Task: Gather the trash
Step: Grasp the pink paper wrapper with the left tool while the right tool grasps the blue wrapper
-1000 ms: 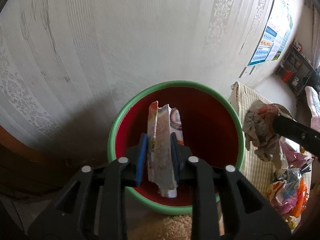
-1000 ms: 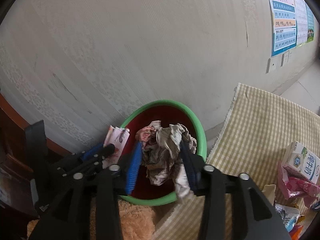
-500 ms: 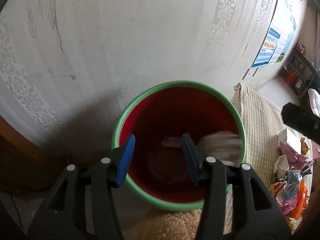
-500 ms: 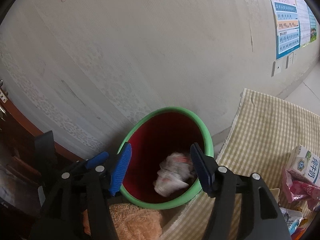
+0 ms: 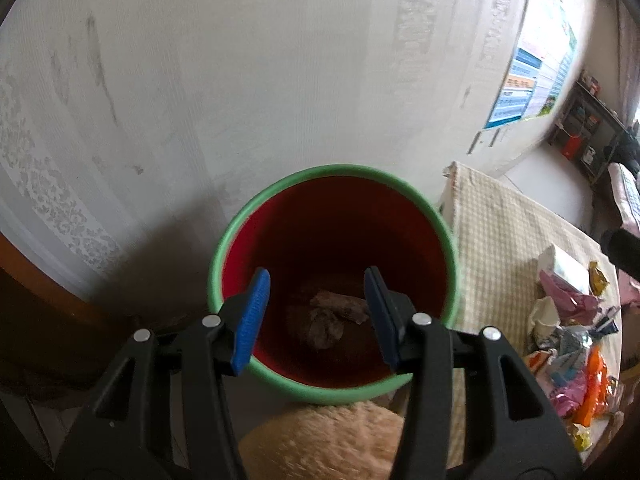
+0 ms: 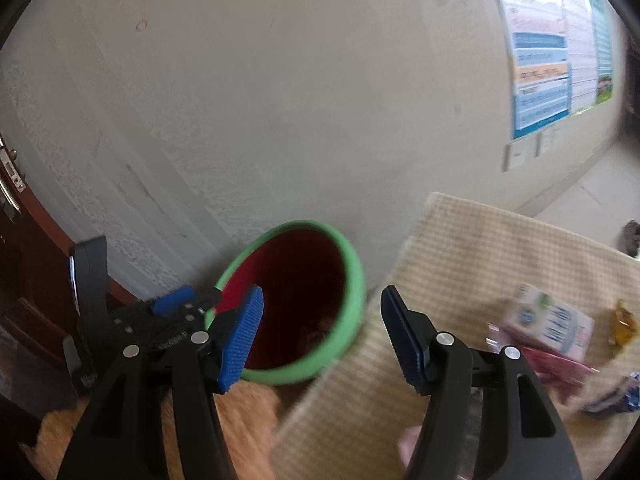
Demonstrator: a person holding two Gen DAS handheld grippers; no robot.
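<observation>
Red bin (image 5: 400, 216) against wall (image 5: 240, 80), checked cloth (image 5: 500, 232) edge beside — crumpled trash (image 5: 328, 320) inside

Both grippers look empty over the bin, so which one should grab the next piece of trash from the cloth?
Probably the right gripper. Its jaws stand open and empty, already over the checked cloth, with the carton and wrappers close by. The left gripper, also open and empty, hangs over the bin, farther from the trash.

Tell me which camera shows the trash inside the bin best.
The left wrist view: it looks straight down into the bin, where crumpled trash lies on the bottom. The right wrist view sees the bin at a slant and blurred, with only a scrap of trash visible.
</observation>
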